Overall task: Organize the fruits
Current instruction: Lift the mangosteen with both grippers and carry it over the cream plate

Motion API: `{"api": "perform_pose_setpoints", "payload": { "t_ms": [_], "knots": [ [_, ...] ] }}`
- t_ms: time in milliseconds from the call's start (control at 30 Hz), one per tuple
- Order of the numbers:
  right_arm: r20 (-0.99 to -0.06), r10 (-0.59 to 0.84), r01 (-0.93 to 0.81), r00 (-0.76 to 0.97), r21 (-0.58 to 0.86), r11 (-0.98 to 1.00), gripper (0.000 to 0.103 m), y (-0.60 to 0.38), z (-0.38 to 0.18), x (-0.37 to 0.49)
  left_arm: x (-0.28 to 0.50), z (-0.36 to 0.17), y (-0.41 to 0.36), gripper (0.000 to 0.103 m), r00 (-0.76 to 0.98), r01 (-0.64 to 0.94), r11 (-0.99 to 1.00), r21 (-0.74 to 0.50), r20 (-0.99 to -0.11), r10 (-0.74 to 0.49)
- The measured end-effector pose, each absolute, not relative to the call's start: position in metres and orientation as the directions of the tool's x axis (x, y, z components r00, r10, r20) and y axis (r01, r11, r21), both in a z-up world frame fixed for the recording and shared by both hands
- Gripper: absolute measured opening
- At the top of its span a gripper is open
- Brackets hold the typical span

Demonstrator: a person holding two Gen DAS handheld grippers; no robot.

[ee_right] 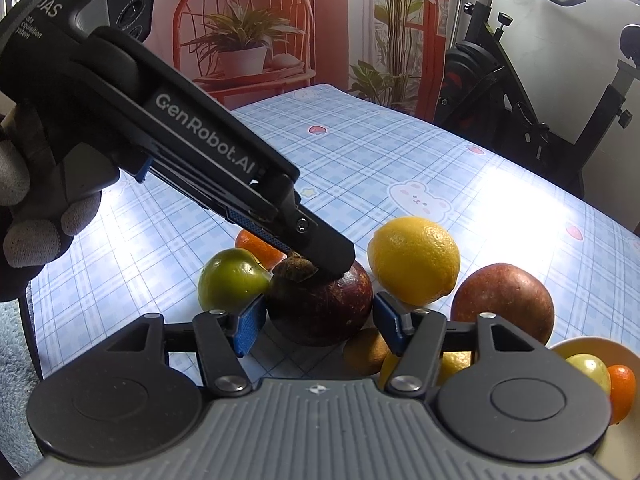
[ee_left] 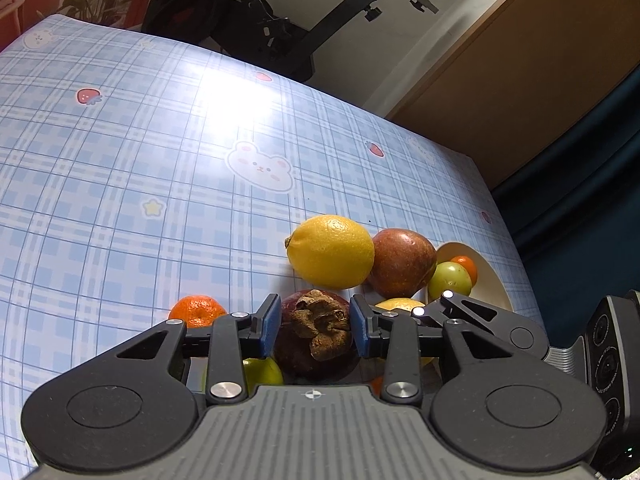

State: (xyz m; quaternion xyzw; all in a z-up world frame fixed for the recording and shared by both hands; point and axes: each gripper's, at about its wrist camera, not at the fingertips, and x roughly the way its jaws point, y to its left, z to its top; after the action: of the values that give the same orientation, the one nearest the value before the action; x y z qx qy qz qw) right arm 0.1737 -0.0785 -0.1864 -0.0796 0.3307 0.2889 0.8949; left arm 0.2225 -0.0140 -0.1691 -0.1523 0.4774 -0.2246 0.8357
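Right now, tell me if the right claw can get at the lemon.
Probably not directly: the mangosteen sits between the open right claw and the lemon, with the left claw on it.

lemon (ee_right: pixel 414 260) behind mangosteen (ee_right: pixel 320 304), bowl (ee_right: pixel 592 350) rightward

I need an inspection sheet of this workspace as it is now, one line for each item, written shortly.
Surface: table under blue plaid cloth with bear and strawberry prints; bright glare.
Job's things: mangosteen, lemon, red-brown fruit, mandarin, green fruit and brown fruit lie loose; bowl holds a pale green fruit and a small orange fruit.
Clutter: fuzzy grey cloth beside the table edge.
Grippers: left gripper jaws flank the mangosteen top, contact unclear; right gripper open, low beside it.
Cables: nothing seen.
Surroundings: exercise bike, potted plant.
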Motion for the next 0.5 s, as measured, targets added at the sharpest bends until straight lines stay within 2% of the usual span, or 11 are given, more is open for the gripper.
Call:
{"api": "perform_pose_setpoints", "payload": {
  "t_ms": [500],
  "knots": [
    [-0.528, 0.486, -0.524, 0.696, 0.088, 0.847, 0.061, -0.118, -0.169, 0.138, 0.205, -0.133, -0.049, 0.036, 0.475, 0.331, 0.862, -0.384, -0.721, -0.504]
  ]
}}
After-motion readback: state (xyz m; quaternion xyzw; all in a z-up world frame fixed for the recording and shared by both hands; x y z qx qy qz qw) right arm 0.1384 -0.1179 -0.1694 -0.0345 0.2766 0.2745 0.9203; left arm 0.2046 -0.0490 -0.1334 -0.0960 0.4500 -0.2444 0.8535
